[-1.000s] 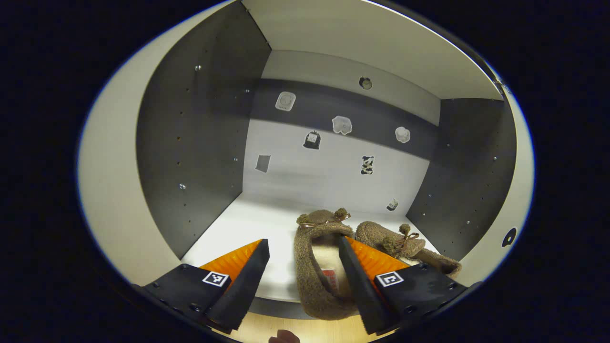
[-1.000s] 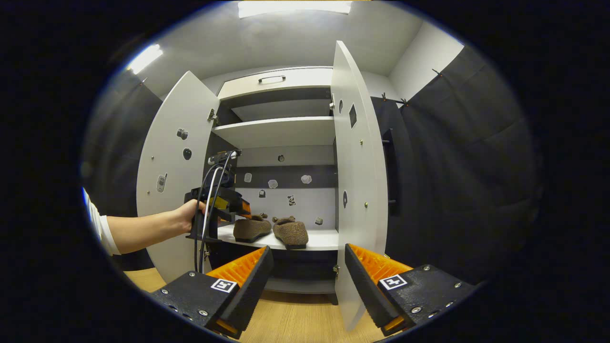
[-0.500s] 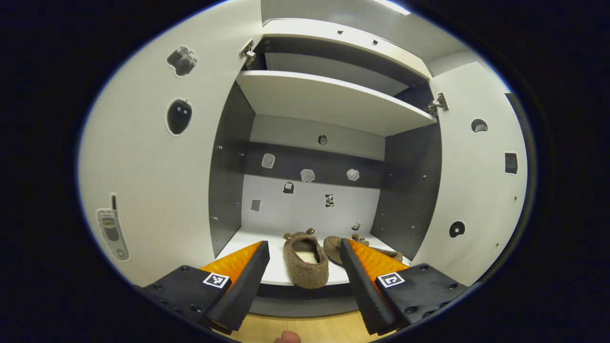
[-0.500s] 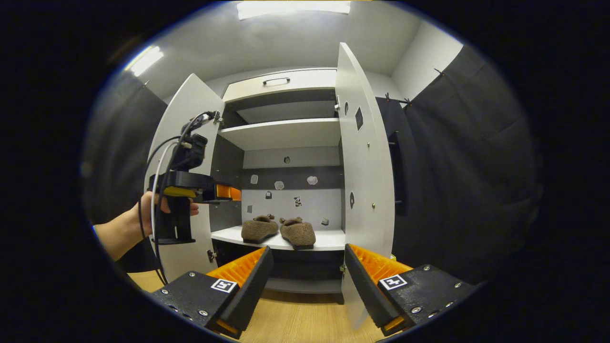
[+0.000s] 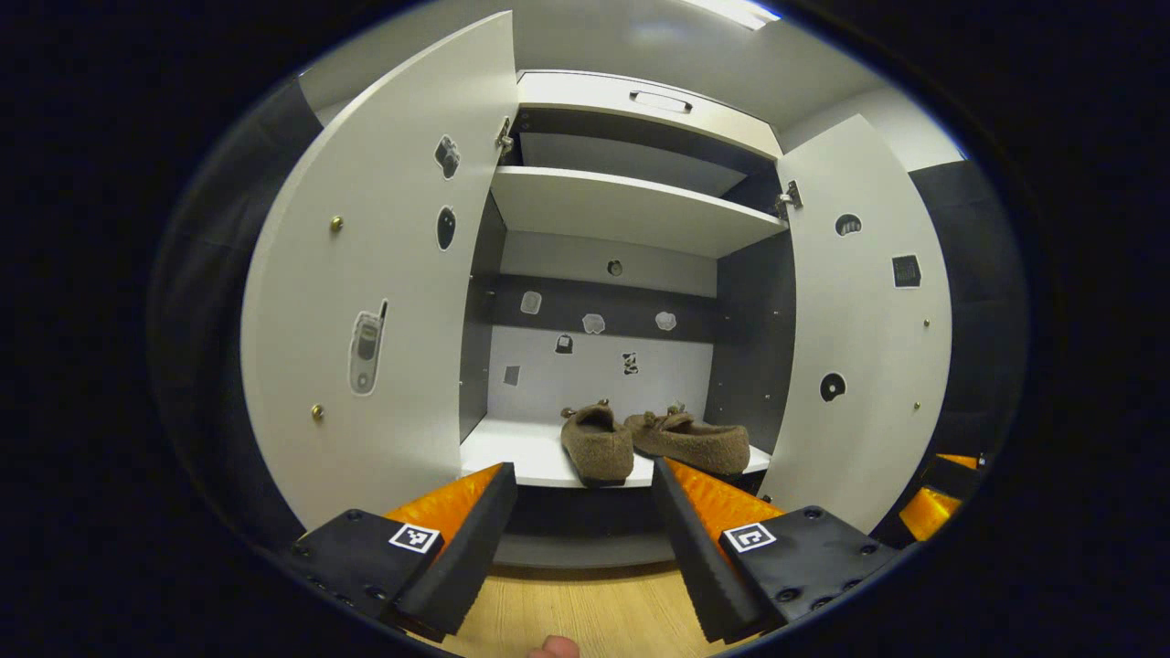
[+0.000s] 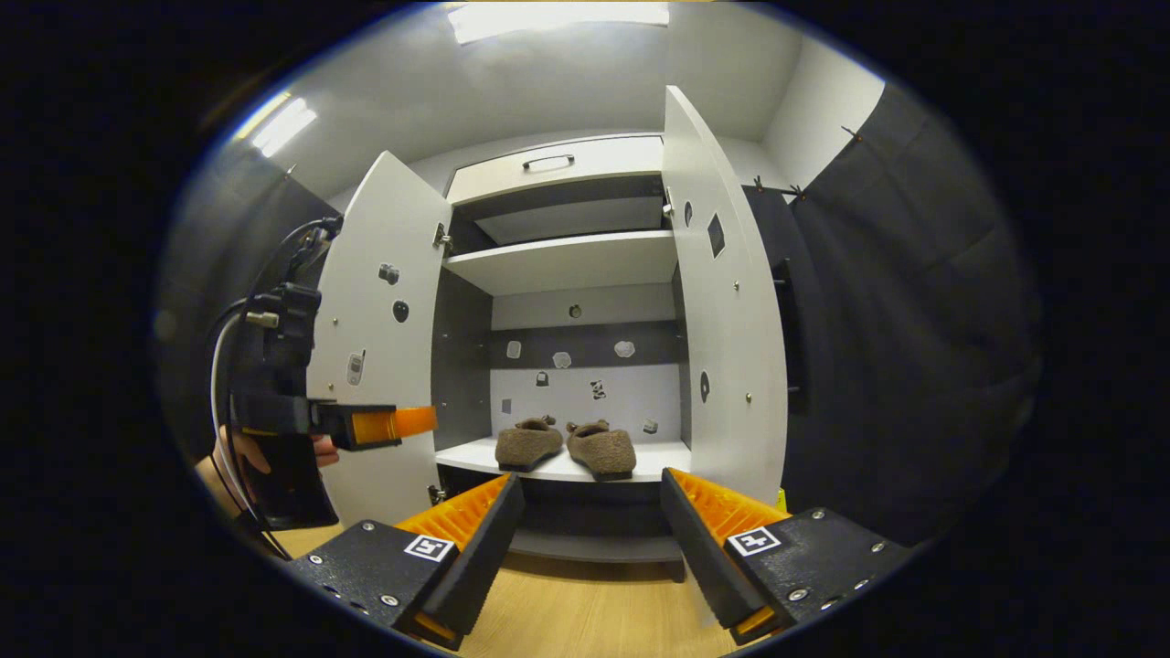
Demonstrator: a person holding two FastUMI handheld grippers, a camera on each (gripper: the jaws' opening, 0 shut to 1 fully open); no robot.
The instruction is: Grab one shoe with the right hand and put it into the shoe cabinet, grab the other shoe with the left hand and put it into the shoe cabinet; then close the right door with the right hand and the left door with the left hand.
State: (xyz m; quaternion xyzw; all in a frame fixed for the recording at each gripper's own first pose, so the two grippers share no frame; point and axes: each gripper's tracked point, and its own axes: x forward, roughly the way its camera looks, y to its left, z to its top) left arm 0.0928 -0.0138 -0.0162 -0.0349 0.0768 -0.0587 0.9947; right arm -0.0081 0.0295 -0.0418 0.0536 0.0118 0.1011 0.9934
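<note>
Both shoes (image 5: 654,440) sit side by side on the cabinet (image 6: 567,260) shelf. Your left gripper (image 5: 583,507) and right gripper (image 6: 592,521) are spread and empty. You have yet to close the right door (image 6: 731,347) and left door (image 6: 388,347).

Both cameras are facing the open shoe cabinet (image 5: 631,210) head-on from low above the floor (image 6: 585,612). The left gripper view is sitting slightly nearer the cabinet. The right gripper view is looking from right of it, taking in the left gripper (image 6: 402,423) before the left door (image 6: 384,338). Both views are sharing the shelf (image 5: 530,452), the two shoes (image 6: 567,446) and both doors.
</note>
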